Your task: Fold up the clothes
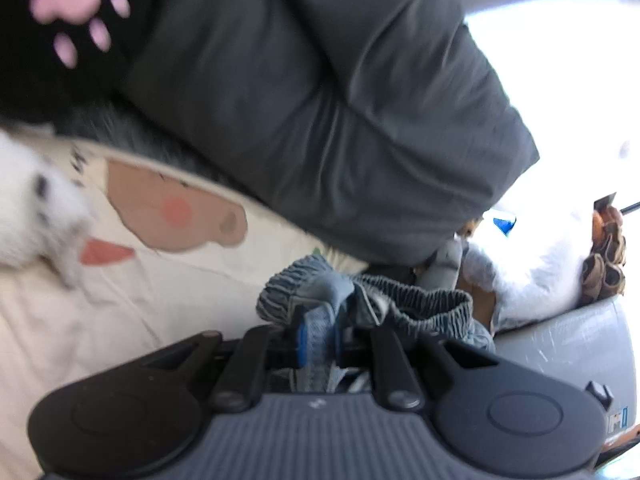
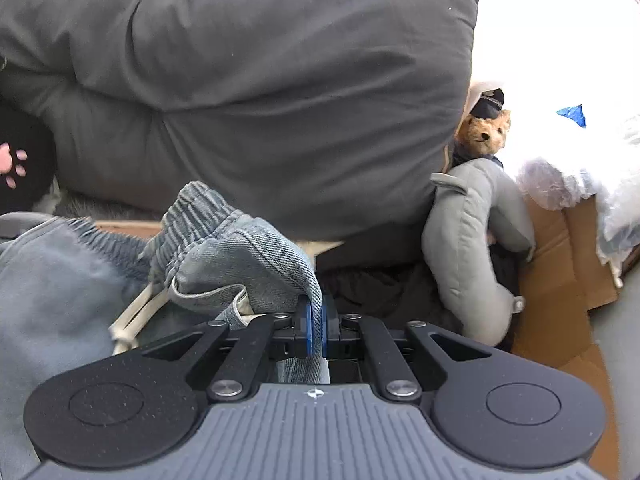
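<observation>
A pair of light blue denim trousers (image 2: 248, 256) with an elastic waistband and a cream drawstring hangs bunched between both grippers. My right gripper (image 2: 316, 326) is shut on a fold of the denim near the waistband, blue pads pressed together on the cloth. In the left wrist view the same trousers (image 1: 360, 300) show their gathered waistband, and my left gripper (image 1: 318, 340) is shut on another fold of it. Most of the legs are hidden below both views.
A large dark grey pillow (image 2: 260, 92) lies just beyond. A cream bedsheet with a cartoon print (image 1: 168, 208) spreads to the left. At right sit a grey plush toy (image 2: 468, 240), a teddy bear (image 2: 486, 132), a cardboard box (image 2: 560, 264) and plastic bags (image 2: 580, 168).
</observation>
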